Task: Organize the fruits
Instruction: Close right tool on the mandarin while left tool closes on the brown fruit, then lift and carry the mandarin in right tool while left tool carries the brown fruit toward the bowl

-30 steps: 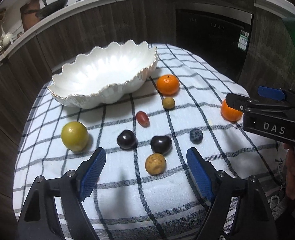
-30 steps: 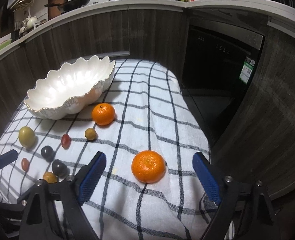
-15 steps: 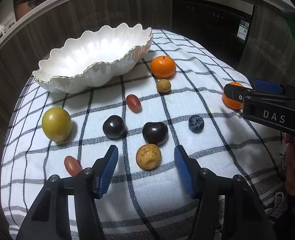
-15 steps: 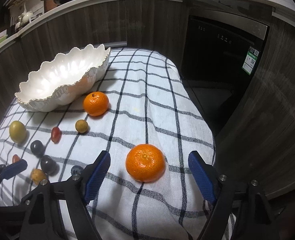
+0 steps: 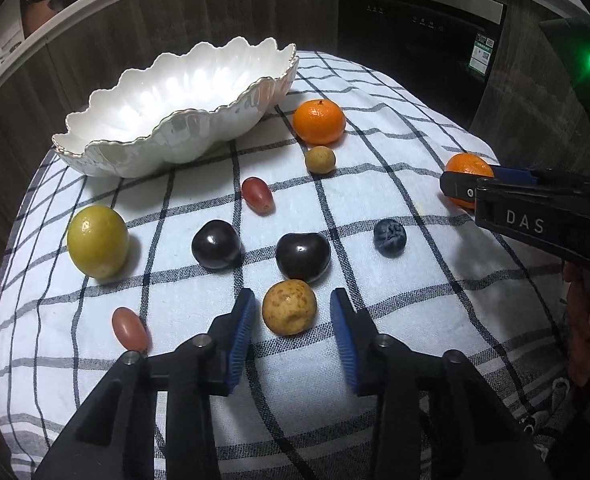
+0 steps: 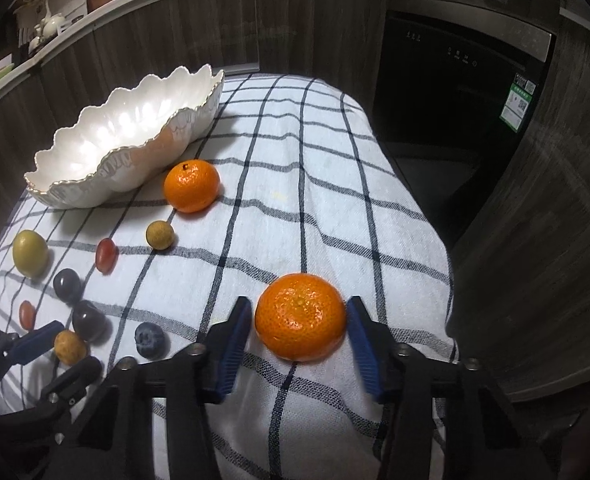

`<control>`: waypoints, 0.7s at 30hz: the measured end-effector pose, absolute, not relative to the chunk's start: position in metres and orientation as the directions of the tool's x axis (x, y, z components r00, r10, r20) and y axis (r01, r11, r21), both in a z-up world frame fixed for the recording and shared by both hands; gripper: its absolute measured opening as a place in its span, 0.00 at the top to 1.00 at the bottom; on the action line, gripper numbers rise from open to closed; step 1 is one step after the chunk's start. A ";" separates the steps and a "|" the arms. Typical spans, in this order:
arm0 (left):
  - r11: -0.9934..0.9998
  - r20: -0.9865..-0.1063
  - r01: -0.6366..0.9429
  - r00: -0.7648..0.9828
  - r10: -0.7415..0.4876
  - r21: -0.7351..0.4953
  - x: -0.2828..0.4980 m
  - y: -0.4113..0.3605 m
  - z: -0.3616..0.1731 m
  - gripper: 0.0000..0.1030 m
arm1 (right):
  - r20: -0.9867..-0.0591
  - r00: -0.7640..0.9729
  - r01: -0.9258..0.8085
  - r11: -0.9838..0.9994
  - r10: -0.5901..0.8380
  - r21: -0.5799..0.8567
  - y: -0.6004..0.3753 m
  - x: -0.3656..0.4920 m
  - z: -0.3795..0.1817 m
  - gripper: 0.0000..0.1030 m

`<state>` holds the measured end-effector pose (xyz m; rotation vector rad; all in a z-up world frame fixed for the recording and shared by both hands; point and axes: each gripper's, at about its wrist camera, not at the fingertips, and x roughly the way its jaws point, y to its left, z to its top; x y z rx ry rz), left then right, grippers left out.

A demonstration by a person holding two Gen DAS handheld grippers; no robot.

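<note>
A: What's changed over the last second?

B: Both tools have come down and narrowed. The left hand-held gripper (image 5: 291, 320) now straddles the small brown speckled fruit (image 5: 289, 306), pads just beside it on either side with a sliver of cloth showing — not yet gripping. A second ago it hung wide open above the spread.

A: And the right?

B: The right hand-held gripper (image 6: 300, 332) has closed in around the near mandarin (image 6: 300, 316) at the cloth's edge. Its pads sit very near the skin; I can't tell whether they touch, so I'd call it open, holding nothing.

A: Meaning for the task?

B: Two pickups look imminent. The scalloped white bowl (image 5: 107, 152) stands at the far side of the tabletop (image 5: 415, 320) with no fruit visible in it, and the second mandarin (image 5: 319, 122) lies beside it.

A: Anything hard to read?

B: The bowl's interior is glare-washed — and the right tool's body covers part of the near mandarin in the left view.
</note>
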<state>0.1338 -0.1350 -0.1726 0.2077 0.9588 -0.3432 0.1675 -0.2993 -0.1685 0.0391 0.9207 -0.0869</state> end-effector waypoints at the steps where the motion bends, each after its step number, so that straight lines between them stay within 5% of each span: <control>1: 0.926 -0.826 0.376 0.533 -0.186 0.034 0.133 -0.136 -0.172 0.69 | -0.796 0.602 0.093 0.996 -0.057 -0.001 -0.300 0.167 -0.169 0.55; 21: 0.927 -0.793 0.374 0.573 -0.207 0.028 0.125 -0.130 -0.153 0.75 | -0.773 0.633 0.096 0.995 -0.052 0.011 -0.300 0.157 -0.154 0.57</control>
